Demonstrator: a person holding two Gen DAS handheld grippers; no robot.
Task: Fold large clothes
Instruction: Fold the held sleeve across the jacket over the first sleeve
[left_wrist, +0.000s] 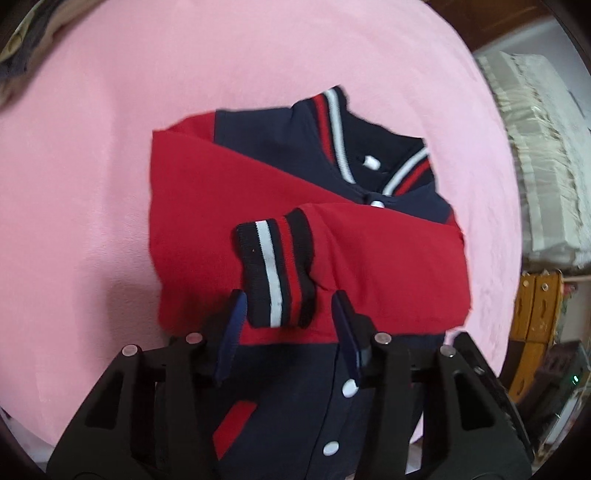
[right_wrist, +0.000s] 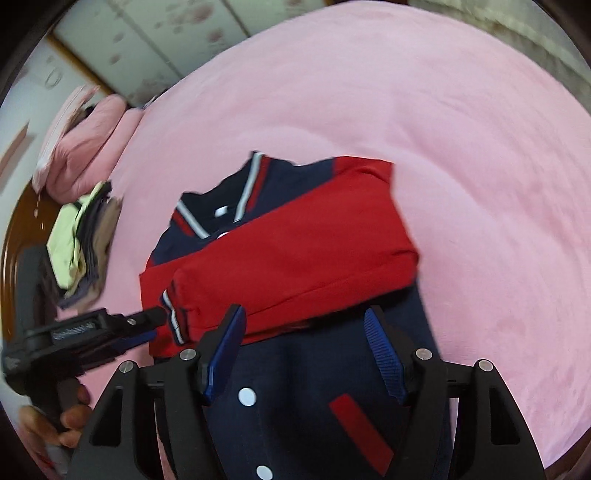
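Note:
A navy varsity jacket with red sleeves, striped collar and white snaps lies face up on a pink bed cover. Both red sleeves are folded across its chest, and the striped cuff lies on top. My left gripper is open, its jaws straddling the cuff from just above. In the right wrist view the jacket lies below my right gripper, which is open and empty over the lower edge of the folded sleeve. The left gripper shows at the jacket's left side by the cuff.
A pile of folded clothes and a pink pillow lie at the bed's left edge. White folded bedding and a yellow wooden piece stand to the right. The pink cover spreads around the jacket.

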